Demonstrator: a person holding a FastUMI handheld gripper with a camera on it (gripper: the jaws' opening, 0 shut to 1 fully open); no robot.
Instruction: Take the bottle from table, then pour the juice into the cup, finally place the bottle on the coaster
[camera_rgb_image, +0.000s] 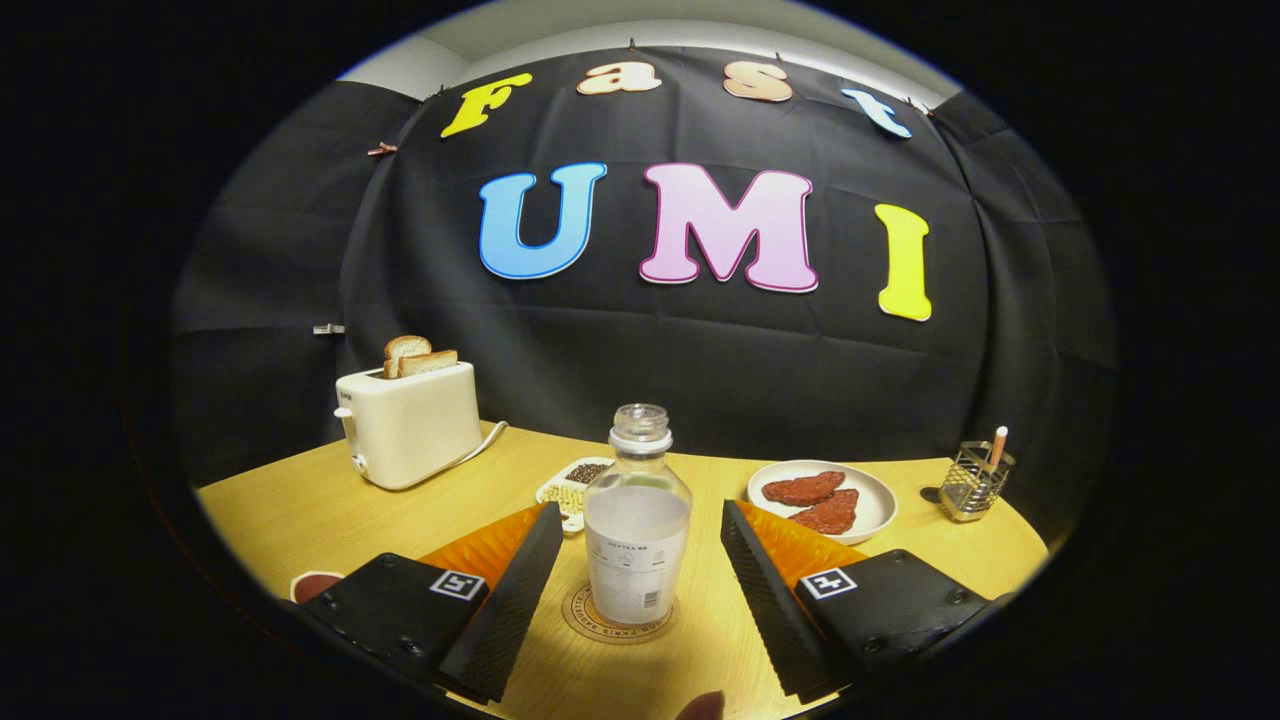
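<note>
Capped bottle (637, 520) upright on coaster (617, 614), seemingly part-full.

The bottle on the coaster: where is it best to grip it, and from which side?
Grip the bottle on its straight lower body, coming level from the gripper's side; it stands upright on the coaster between the open fingers, and the neck is narrower.

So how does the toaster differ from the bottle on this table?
The toaster is an opaque cream box standing far off beyond the gripper, near the booth wall; the bottle is clear, tall and round, standing between the open fingers with neither touching it. The toaster holds two bread slices sticking out of its top; the bottle is capped and partly filled with pale liquid. The toaster sits on bare table; the bottle sits on a coaster. Both are upright.
</note>
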